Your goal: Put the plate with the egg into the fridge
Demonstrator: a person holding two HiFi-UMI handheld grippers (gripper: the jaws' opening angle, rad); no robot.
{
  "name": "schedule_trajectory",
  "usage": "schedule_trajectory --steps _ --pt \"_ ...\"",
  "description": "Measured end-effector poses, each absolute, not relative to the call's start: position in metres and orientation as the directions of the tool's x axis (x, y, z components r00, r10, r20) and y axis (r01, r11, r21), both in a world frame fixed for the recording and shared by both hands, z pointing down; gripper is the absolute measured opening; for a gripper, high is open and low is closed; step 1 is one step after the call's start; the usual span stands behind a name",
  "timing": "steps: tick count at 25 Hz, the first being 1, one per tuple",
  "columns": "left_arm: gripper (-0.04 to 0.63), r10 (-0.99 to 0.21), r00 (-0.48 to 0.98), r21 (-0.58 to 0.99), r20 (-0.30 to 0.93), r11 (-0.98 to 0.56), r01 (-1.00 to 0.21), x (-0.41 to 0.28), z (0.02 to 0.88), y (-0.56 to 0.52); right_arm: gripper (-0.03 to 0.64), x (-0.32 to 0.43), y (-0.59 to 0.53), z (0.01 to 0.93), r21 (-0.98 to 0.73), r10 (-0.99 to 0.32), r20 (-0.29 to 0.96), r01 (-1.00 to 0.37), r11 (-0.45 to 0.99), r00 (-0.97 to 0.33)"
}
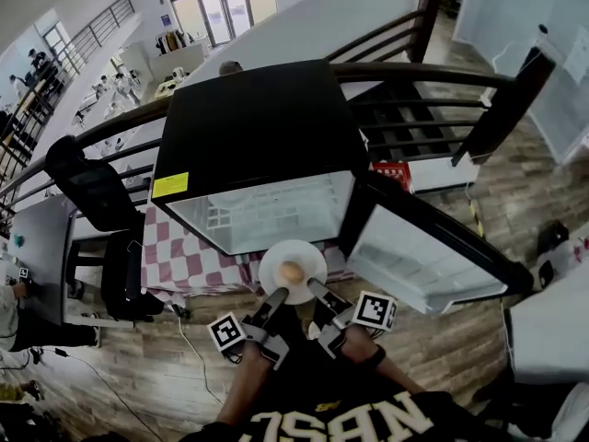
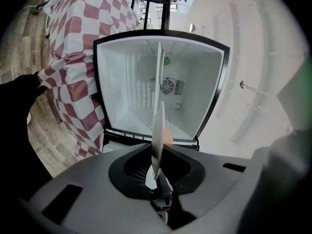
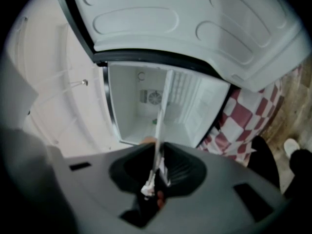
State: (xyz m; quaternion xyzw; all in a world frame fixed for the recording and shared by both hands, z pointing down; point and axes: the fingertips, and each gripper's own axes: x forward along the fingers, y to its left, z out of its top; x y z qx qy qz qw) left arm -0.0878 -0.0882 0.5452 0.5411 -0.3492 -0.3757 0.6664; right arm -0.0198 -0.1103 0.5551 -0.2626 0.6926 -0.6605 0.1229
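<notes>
A white plate (image 1: 309, 255) with a brown egg (image 1: 292, 272) on it hangs in front of the open mini fridge (image 1: 248, 127), just below its white inside (image 1: 267, 212). My left gripper (image 1: 275, 296) is shut on the plate's near left rim. My right gripper (image 1: 314, 289) is shut on the near right rim. The left gripper view has the plate (image 2: 157, 135) edge-on with the egg (image 2: 168, 136) peeking beside it, facing the fridge cavity (image 2: 131, 82). In the right gripper view the plate (image 3: 159, 140) again stands edge-on before the cavity (image 3: 131, 101).
The fridge door (image 1: 423, 261) swings open to the right and fills the top of the right gripper view (image 3: 195, 23). A red-checked tablecloth (image 1: 184, 256) hangs left of the fridge. A black chair (image 1: 92, 191) stands further left. A dark railing (image 1: 414, 81) runs behind.
</notes>
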Motion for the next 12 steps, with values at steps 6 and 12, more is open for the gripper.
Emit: schedule_trajectory --steps 6,12 --pt "0.046 -0.838 0.543 0.987 0.056 0.128 0.096 -0.091 0.549 -0.136 0.051 -0.020 -0.150 0.559 -0.976 -0.612 0.186 -0.218 -0.022 -0.769" --pt "0.046 -0.805 0.591 0.989 0.052 0.126 0.084 -0.096 0.542 -0.176 0.051 -0.025 -0.186 0.550 -0.978 -0.673 0.164 -0.209 -0.015 -0.721"
